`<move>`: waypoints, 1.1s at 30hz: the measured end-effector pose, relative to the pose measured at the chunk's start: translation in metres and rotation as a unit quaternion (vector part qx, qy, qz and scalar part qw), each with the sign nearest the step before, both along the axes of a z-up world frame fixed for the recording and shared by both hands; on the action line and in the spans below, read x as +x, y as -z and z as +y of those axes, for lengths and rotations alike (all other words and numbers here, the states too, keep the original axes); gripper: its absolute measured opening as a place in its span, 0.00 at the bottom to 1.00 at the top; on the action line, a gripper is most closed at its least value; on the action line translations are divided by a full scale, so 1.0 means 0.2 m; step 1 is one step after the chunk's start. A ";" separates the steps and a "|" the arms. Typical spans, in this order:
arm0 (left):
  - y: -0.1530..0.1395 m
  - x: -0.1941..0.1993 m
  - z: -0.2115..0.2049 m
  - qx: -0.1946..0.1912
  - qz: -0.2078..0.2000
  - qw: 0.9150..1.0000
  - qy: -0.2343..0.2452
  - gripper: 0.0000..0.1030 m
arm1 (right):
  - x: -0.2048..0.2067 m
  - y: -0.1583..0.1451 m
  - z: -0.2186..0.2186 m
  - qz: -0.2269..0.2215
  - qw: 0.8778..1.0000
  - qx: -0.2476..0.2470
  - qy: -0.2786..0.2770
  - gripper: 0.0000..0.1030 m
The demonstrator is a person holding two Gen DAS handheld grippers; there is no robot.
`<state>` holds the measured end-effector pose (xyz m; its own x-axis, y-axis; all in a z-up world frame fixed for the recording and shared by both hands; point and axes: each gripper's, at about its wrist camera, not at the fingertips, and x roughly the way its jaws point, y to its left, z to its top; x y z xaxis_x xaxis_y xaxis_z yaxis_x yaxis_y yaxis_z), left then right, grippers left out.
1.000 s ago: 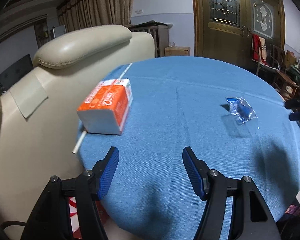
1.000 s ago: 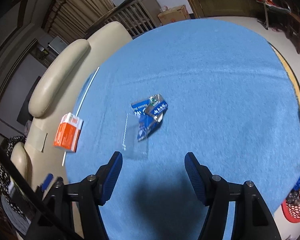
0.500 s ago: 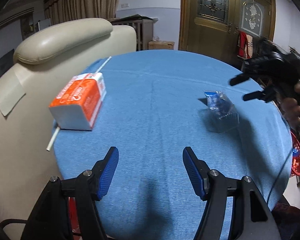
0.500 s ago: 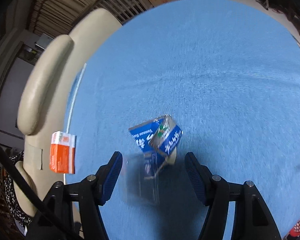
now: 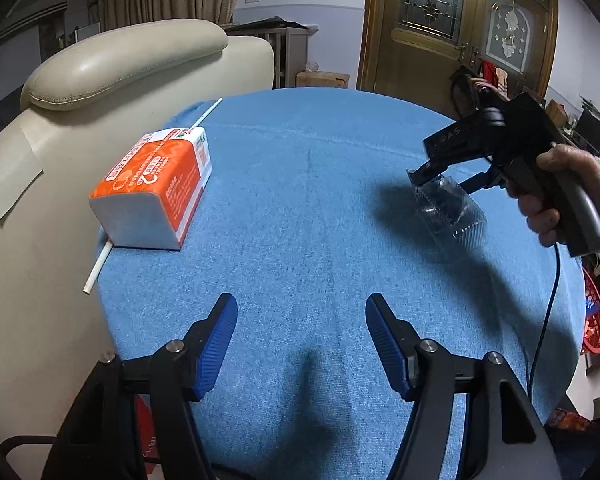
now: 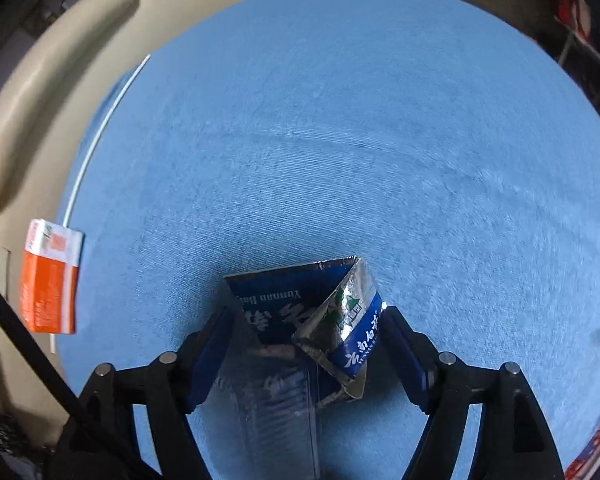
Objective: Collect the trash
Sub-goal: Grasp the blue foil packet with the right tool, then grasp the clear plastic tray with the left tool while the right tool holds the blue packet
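A crumpled blue and silver wrapper point(image 6: 320, 320) with a clear plastic sleeve point(image 5: 452, 212) lies on the blue round table point(image 5: 300, 184). My right gripper point(image 6: 306, 324) is open, its two fingers on either side of the wrapper; it also shows in the left wrist view point(image 5: 444, 176) at the right. An orange and white tissue pack point(image 5: 156, 188) lies at the table's left edge on a long white straw point(image 5: 98, 264). My left gripper point(image 5: 302, 336) is open and empty over the table's near edge.
A cream leather armchair point(image 5: 100, 68) stands against the table's left side. A red mesh basket point(image 5: 594, 320) sits on the floor at the right. A wooden door point(image 5: 452, 28) and furniture stand behind the table.
My right gripper has moved down onto the wrapper, which now sits between its open fingers. The left gripper has barely shifted.
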<state>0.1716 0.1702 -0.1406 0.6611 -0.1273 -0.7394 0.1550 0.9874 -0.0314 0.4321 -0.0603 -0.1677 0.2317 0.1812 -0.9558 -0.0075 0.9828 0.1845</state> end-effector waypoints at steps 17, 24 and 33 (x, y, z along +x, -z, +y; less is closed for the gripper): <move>-0.05 0.09 -0.19 -0.013 0.001 0.999 0.051 0.66 | 0.07 0.03 -0.09 -0.024 0.999 -0.003 0.034 0.75; -0.09 0.22 -0.41 -0.031 0.014 0.995 0.098 0.68 | -0.01 0.01 -0.39 -0.037 0.995 0.013 0.094 0.75; -0.02 0.52 -0.73 -0.057 0.080 0.989 0.113 0.69 | -0.18 0.01 -0.59 -0.056 0.993 0.010 0.099 0.76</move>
<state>0.2758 0.0250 -0.1370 0.4821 -0.3468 -0.8045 0.3547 0.9169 -0.1827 0.3967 -0.1782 -0.1691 0.3690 0.1411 -0.9187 0.1635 0.9631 0.2136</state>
